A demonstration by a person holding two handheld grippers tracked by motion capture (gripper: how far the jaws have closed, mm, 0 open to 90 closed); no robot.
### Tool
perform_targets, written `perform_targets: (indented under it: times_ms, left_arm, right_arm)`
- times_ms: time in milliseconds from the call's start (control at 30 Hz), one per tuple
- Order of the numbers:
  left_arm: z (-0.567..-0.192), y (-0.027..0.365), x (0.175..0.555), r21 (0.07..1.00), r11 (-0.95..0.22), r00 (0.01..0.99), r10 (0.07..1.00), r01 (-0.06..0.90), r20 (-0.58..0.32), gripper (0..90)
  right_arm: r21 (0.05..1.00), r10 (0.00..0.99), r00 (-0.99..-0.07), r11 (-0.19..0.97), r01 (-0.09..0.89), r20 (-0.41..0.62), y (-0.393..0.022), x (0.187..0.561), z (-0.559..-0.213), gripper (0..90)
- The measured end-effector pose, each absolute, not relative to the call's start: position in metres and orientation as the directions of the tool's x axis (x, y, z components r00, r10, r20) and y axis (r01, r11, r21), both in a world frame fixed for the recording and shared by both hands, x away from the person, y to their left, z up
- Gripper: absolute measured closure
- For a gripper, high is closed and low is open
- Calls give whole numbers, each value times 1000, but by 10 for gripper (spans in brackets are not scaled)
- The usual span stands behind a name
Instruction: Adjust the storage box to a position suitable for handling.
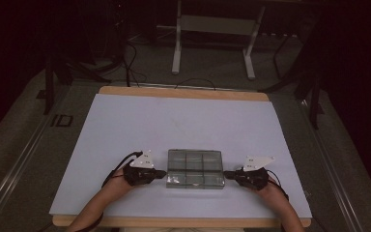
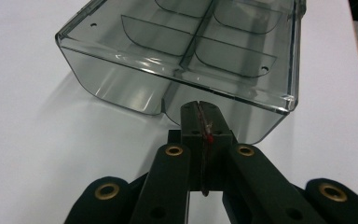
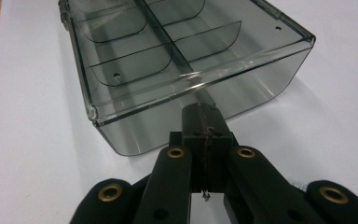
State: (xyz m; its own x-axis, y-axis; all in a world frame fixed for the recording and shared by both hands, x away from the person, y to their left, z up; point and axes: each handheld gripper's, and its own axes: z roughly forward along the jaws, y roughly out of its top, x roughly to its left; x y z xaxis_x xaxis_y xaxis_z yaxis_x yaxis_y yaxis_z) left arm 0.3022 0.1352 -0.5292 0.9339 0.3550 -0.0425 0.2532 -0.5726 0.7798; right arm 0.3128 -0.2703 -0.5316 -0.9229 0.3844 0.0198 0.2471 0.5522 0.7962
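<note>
A clear grey plastic box (image 1: 195, 168) with several empty compartments lies on the white table top (image 1: 174, 121), near the front edge. My left gripper (image 1: 163, 173) is at the box's left end, jaws shut, tips against the wall. In the left gripper view, the closed tips (image 2: 198, 105) meet the groove in the middle of the box's end wall (image 2: 121, 88). My right gripper (image 1: 227, 174) mirrors this at the right end, jaws shut. In the right gripper view, its tips (image 3: 199, 108) touch the box wall (image 3: 168, 116). Nothing shows between either pair of jaws.
The table's wooden edge (image 1: 183, 223) runs along the front, just behind the forearms. Beyond the far edge stand a white metal frame's legs (image 1: 176, 58) and loose cables (image 1: 133, 72) on a dark floor.
</note>
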Motion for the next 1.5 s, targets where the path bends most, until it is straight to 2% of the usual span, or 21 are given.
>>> perform_targets:
  times_ms: [467, 1067, 1233, 1367, 1500]
  left_arm:
    - [-520, 134, 302, 793, -557, 934, 354, 246, -41, 899]
    - [-509, 128, 306, 804, -556, 931, 365, 211, 9, 898]
    - [-503, 128, 309, 811, -549, 928, 373, 205, 18, 898]
    - [-501, 127, 312, 815, -542, 926, 378, 206, 17, 898]
    - [-500, 125, 313, 813, -546, 926, 377, 202, 22, 897]
  right_arm:
    - [810, 375, -927, 539, 231, 15, -271, 312, -521, 900]
    - [834, 395, -919, 508, 214, -4, -270, 315, -512, 894]
    - [844, 401, -916, 490, 216, 1, -271, 318, -508, 840]
    - [847, 413, -911, 489, 207, -16, -270, 320, -505, 835]
    - [845, 424, -906, 491, 213, -19, -269, 323, -505, 762]
